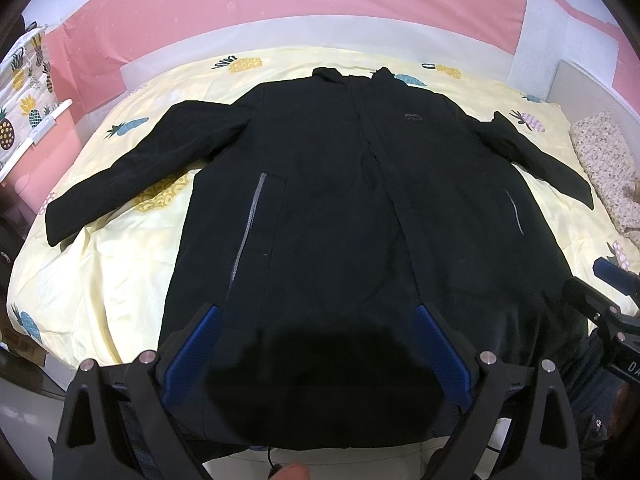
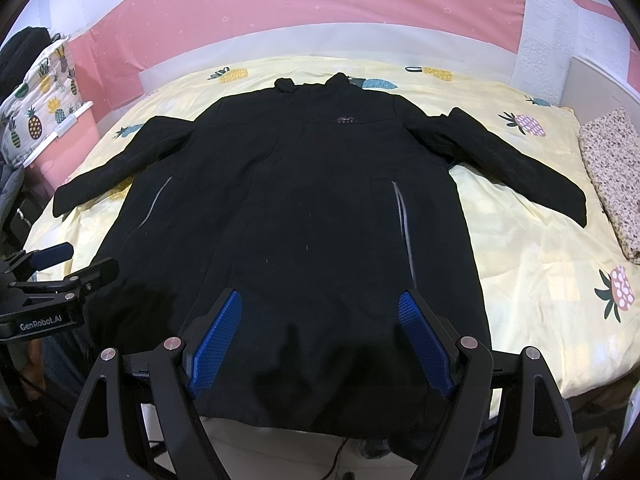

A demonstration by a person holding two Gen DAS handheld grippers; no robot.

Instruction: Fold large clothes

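A large black jacket (image 1: 340, 200) lies flat and face up on the bed, collar at the far side, both sleeves spread out; it also shows in the right wrist view (image 2: 300, 208). My left gripper (image 1: 316, 312) is open, its blue pads (image 1: 192, 352) hovering over the jacket's near hem, left of centre. My right gripper (image 2: 320, 300) is open over the hem, right of centre, with blue pads (image 2: 424, 340). Each gripper shows in the other's view, the right one (image 1: 600, 296) and the left one (image 2: 72, 268), both beside the hem.
The bed has a yellow pineapple-print sheet (image 2: 532, 248). A floral pillow (image 2: 612, 176) lies at its right edge. A pink wall (image 1: 300, 8) is behind. A pineapple-print hanging cloth (image 1: 24, 92) is at the left. The bed's near edge is just below the hem.
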